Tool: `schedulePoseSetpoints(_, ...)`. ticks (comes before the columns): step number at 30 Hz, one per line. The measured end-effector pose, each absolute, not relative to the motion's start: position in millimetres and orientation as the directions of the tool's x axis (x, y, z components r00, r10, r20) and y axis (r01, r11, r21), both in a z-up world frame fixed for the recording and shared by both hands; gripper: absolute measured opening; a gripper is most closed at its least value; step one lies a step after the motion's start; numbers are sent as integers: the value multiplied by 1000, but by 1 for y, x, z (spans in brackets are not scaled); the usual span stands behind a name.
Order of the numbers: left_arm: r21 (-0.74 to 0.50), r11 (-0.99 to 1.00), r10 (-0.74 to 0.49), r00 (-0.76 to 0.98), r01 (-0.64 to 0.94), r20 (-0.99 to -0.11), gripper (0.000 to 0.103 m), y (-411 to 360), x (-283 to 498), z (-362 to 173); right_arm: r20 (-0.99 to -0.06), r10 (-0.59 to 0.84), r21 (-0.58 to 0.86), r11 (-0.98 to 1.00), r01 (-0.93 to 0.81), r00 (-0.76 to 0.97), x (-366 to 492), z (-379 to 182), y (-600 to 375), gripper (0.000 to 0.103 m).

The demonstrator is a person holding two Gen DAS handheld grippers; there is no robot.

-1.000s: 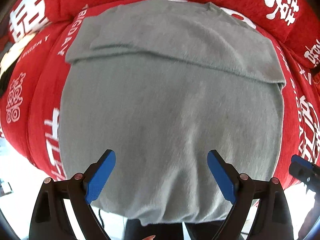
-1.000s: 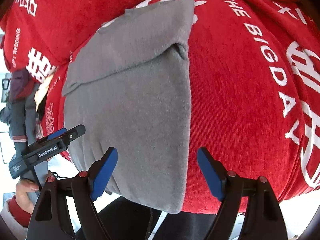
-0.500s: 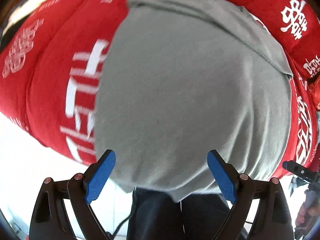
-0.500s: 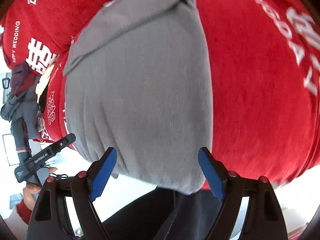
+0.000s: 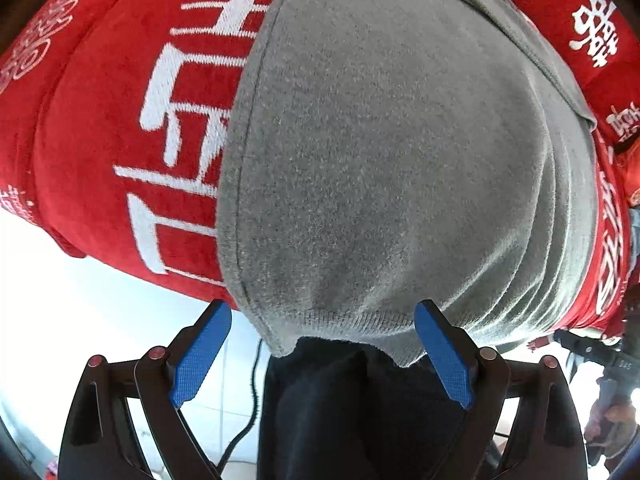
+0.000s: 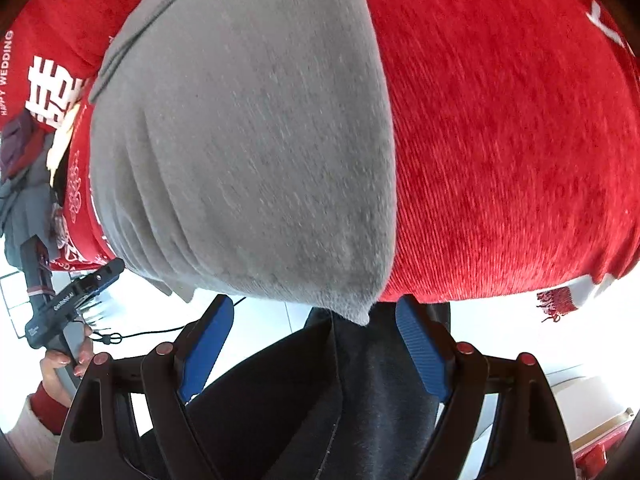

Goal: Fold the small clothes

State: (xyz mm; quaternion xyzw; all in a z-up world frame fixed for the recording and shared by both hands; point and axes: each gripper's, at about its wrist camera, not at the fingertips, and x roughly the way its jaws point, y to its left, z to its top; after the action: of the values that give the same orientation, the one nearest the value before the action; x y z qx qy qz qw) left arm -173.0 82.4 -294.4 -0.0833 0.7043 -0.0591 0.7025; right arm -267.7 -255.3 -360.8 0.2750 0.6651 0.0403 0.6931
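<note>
- Fingers of both grippers spread wide, holding nothing: left gripper (image 5: 323, 354) faces the near left corner of the grey garment (image 5: 384, 168), right gripper (image 6: 314, 346) faces its near right corner.
- Each corner hangs over the near table edge, just ahead of the blue pads and between them; contact not seen.
- Dark trousers (image 6: 360, 400) of the person sit below both grippers.
- Garment lies flat on the red cloth (image 6: 512, 140), long axis running away from the fingers; a folded band crosses its far end.
- Judgement: neither hand is clearly nearer; next move looks like a paired pinch of the hem corners.
</note>
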Motion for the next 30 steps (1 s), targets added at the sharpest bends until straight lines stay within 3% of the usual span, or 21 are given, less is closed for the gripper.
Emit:
schedulePoseSetpoints(14,-390,917,-391,-1,-84,-920,94,122,-210,-350,-839,538,539,803,253,79,-270,-413,-249,87)
schedulePoseSetpoints(16,-392,916,-393,8,-85,-920,89,123,-215,-350,-831,551,551,797,249,76,-272,-420,-245,87)
schedulePoseSetpoints(17,-395,915,-395,9,-82,-918,87,123,-215,-348,-828,555,554,793,254,77,-272,-422,-244,84)
schedulePoseSetpoints(18,-399,914,-399,10,-80,-917,78,124,-215,-344,-818,569,569,775,276,88,-272,-424,-244,69)
schedulePoseSetpoints(19,-403,912,-404,8,-73,-915,67,124,-217,-340,-809,580,580,759,296,98,-273,-425,-244,62)
schedulePoseSetpoints(20,-406,912,-406,6,-64,-914,60,124,-215,-336,-804,585,585,746,317,106,-275,-426,-244,44)
schedulePoseSetpoints(21,-412,910,-412,3,-52,-911,41,126,-217,-334,-794,595,597,724,344,126,-277,-425,-246,19)
schedulePoseSetpoints(22,-427,903,-428,-6,-37,-904,20,127,-220,-332,-779,610,616,701,358,146,-279,-424,-249,12)
schedulePoseSetpoints(23,-453,891,-454,-15,-27,-891,15,128,-220,-329,-754,634,646,665,375,173,-281,-421,-253,12)
schedulePoseSetpoints(30,-606,795,-605,70,7,-793,15,141,-204,-275,-619,725,782,532,324,303,-280,-377,-253,11)
